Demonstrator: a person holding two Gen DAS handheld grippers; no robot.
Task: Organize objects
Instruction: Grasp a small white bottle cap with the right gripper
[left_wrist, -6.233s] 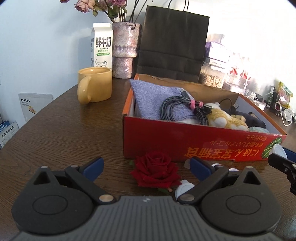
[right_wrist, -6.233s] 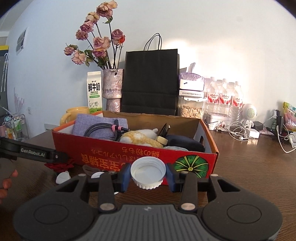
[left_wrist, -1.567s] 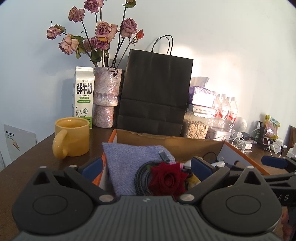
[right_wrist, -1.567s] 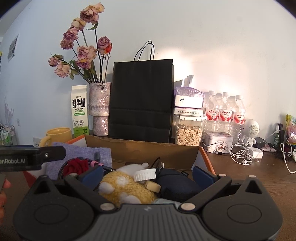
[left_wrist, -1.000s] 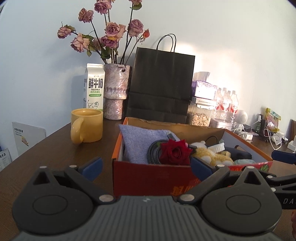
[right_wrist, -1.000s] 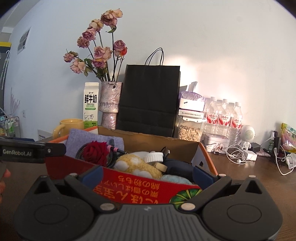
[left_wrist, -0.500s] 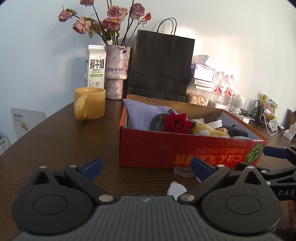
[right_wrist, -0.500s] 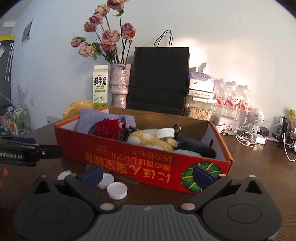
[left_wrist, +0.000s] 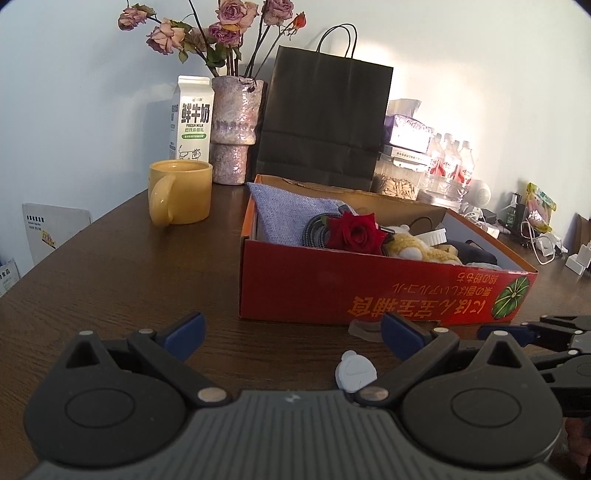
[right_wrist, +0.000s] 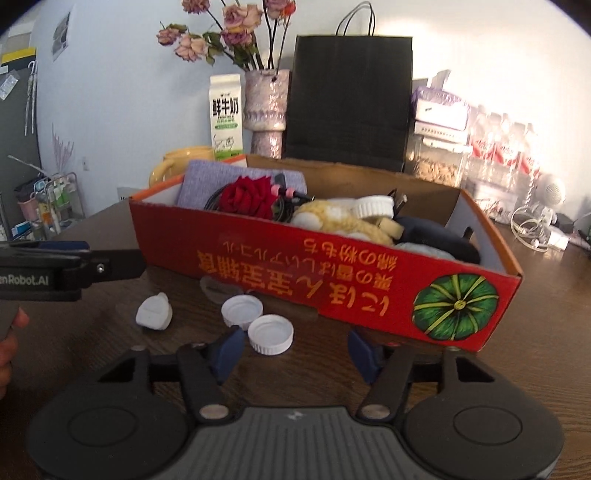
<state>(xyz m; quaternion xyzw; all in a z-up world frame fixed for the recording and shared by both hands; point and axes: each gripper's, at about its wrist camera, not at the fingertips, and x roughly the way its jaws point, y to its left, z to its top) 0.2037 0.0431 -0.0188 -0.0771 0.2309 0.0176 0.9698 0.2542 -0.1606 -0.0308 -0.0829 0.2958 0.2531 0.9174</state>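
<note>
A red cardboard box (right_wrist: 332, 273) holds a red rose (right_wrist: 249, 199), a grey cloth, a coiled cable, a yellow plush and a white cap (right_wrist: 373, 206). On the table in front of it lie two white bottle caps (right_wrist: 270, 334) (right_wrist: 242, 311), a white plug-like piece (right_wrist: 154, 314) and a clear piece (right_wrist: 214, 288). My right gripper (right_wrist: 295, 350) is closing its jaws around the nearer cap, and the pads do not touch it. My left gripper (left_wrist: 291, 332) is open and holds nothing. The white piece (left_wrist: 355, 371) lies just inside its right finger.
Behind the box stand a yellow mug (left_wrist: 180, 197), a milk carton (left_wrist: 192, 118), a vase of dried roses (left_wrist: 233, 133) and a black paper bag (left_wrist: 321, 122). Bottles, a jar and cables (right_wrist: 532, 225) crowd the back right. A hand shows at the left edge.
My right gripper has tipped down and sunk toward the table, and its fingers have narrowed around the nearer white cap. The left gripper has barely moved and stays open.
</note>
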